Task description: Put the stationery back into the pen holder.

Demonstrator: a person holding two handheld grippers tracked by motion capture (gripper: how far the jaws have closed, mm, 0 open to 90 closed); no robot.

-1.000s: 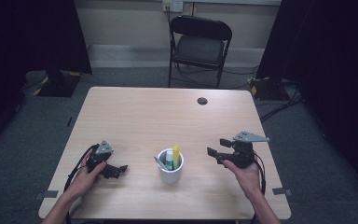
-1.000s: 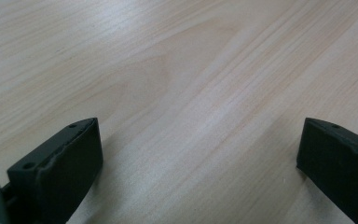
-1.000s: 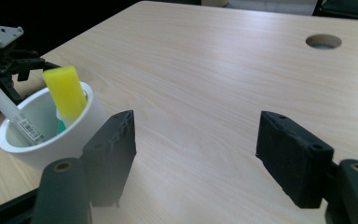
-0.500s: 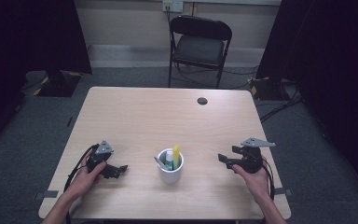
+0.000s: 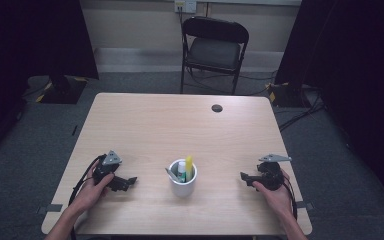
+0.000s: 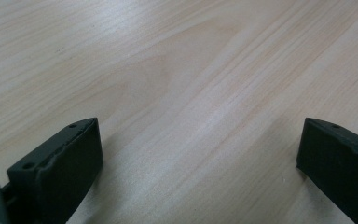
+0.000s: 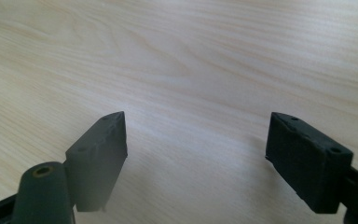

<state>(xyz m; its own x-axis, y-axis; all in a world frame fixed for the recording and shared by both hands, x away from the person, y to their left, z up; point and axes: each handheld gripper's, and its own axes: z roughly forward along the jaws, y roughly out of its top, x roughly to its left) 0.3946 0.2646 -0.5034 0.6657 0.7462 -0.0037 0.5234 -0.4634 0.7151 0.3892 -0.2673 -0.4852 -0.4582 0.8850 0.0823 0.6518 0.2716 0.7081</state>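
Two grippers rest low on the table [image 5: 150, 120] in the high view, left gripper [image 5: 125, 182] and right gripper [image 5: 245, 177] flanking a white cup [image 5: 182, 186] whose yellow marker [image 5: 189, 166] stands upright, tip up; left gripper view: jaws wide apart over bare wood, holding nothing; right gripper view: jaws have just been opening, nothing between them.

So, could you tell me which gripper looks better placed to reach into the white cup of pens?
Probably the left gripper: its open jaws sit nearer the white cup than the right gripper, also open.

White cup [image 5: 183, 185], yellow marker [image 5: 189, 165], pale wood table [image 5: 170, 125]
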